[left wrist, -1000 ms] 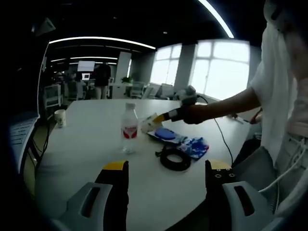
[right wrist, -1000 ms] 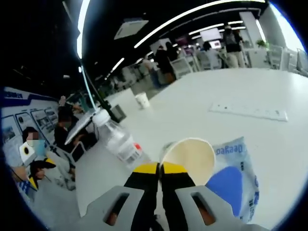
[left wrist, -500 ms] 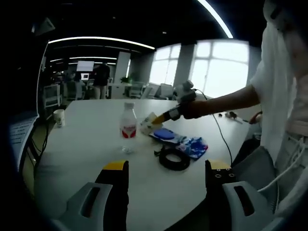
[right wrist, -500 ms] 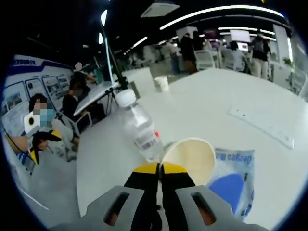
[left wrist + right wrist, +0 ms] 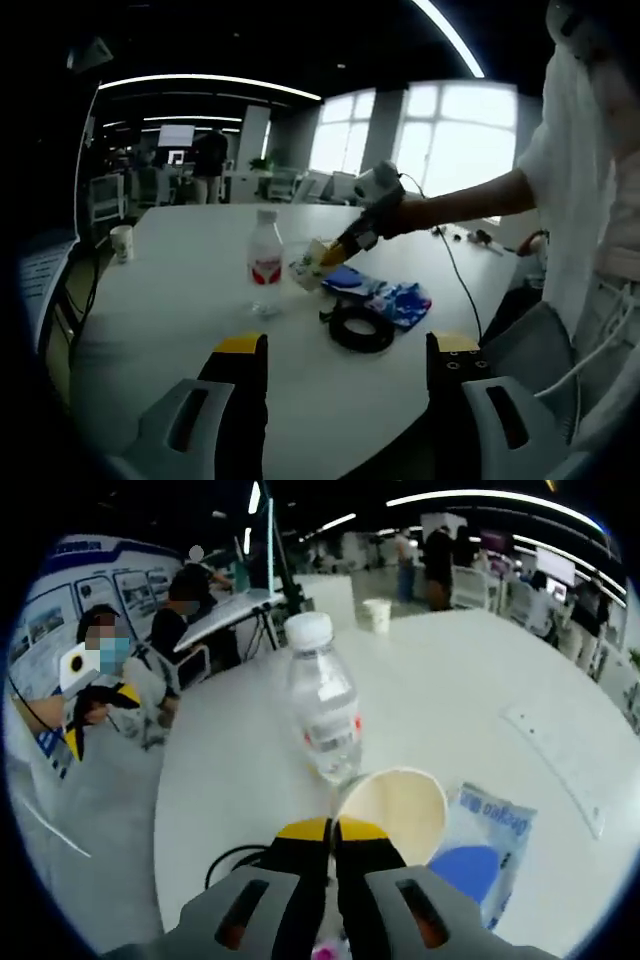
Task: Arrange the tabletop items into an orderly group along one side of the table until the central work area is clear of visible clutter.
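Right gripper view: the right gripper (image 5: 332,828) has its jaws pinched together on the rim of a paper cup (image 5: 394,804), held above the white surface (image 5: 230,770); a water bottle (image 5: 322,700) stands upright just beyond the cup, and a blue packet (image 5: 488,852) lies beside it; a second paper cup (image 5: 377,614) stands near the far edge. Left gripper view: the left gripper (image 5: 343,352) hangs over the near edge with its jaws spread wide and empty; a black tape roll (image 5: 363,327) lies just beside the packet (image 5: 380,291).
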`<state>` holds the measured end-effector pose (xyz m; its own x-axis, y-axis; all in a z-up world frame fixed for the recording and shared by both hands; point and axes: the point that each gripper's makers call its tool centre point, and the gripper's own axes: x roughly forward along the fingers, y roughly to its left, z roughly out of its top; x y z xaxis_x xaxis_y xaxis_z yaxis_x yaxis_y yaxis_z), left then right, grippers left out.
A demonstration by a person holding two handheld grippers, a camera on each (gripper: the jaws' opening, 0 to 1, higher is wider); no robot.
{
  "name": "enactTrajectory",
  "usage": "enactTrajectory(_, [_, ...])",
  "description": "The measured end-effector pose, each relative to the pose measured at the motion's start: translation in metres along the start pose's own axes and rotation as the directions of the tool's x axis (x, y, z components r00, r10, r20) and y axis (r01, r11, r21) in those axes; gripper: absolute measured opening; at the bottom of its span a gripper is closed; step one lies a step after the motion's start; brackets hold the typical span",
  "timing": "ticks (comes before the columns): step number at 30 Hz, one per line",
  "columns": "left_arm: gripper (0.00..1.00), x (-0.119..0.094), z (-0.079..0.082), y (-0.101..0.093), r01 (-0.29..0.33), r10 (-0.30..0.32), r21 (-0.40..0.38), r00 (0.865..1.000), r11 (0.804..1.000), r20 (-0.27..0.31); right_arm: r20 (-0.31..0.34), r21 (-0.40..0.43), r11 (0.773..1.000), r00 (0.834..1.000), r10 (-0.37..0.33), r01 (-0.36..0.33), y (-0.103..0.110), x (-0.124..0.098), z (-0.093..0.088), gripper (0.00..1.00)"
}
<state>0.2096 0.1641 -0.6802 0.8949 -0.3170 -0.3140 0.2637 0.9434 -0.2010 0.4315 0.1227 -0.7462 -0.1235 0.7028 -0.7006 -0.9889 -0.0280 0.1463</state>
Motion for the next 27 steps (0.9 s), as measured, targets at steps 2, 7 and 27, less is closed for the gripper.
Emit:
enactTrajectory(2, [0.6,0.0,-0.001,0.0,0.001,-0.001,0.0,1.0,1.0,-0.003,-0.017,0.007,1.0,1.0,0.005,-0.005,-0.003,0.001,-0.001,0.0])
enactTrajectory(7, [0.6,0.0,-0.001,-0.001,0.001,-0.001,-0.001,1.0,1.0,-0.002,-0.094,-0.046,0.999,0.996,0.01,-0.015,-0.004,0.004,-0.006,0.0])
enactTrajectory(27, [0.6,-0.005,0.001,0.003,-0.024,0.025,-0.024,0.999,0.999,0.024,-0.305,-0.199,0.974,0.951,0.047,-0.111,-0.004,0.015,-0.009,0.0])
